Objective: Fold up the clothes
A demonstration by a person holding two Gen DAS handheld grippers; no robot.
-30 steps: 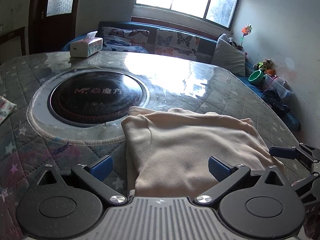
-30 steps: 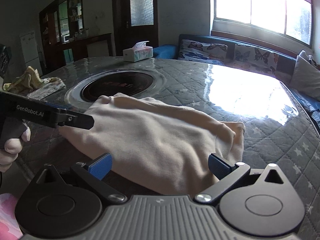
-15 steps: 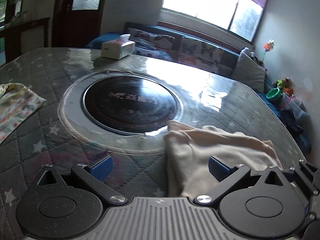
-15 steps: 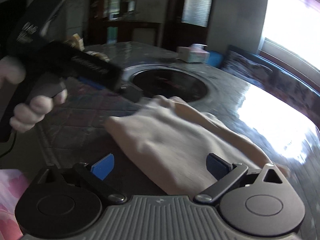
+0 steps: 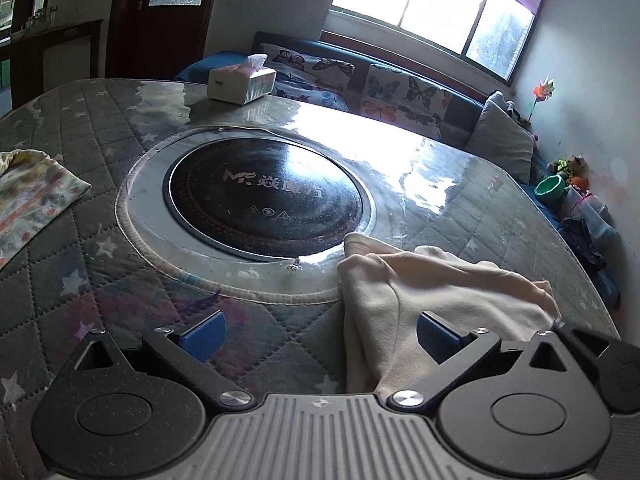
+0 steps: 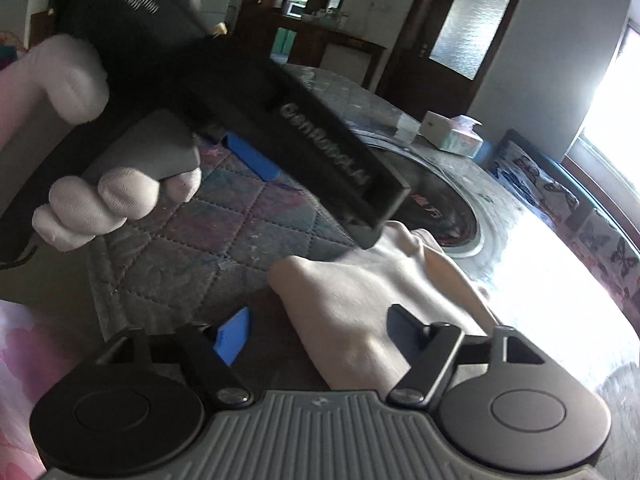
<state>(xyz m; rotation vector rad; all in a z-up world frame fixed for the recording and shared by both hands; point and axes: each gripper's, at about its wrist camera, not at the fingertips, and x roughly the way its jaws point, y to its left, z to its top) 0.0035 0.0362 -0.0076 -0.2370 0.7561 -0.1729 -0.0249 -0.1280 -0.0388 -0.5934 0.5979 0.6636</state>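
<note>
Both your wrist cameras look down close over the counter [image 5: 100, 128]; they share the cloth [image 5: 440, 292] and hob [image 5: 264, 200].

Bright light pours through a wide window [image 5: 436, 4] above a blue sofa [image 5: 360, 80] with butterfly cushions. A dark wooden door [image 5: 168, 12] stands by the white wall [image 5: 592, 92].

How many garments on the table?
2. The cream garment lies beside the cooktop, at the near edge; the floral garment lies at the table's left edge, cut off by the frame. More may lie out of view.
</note>
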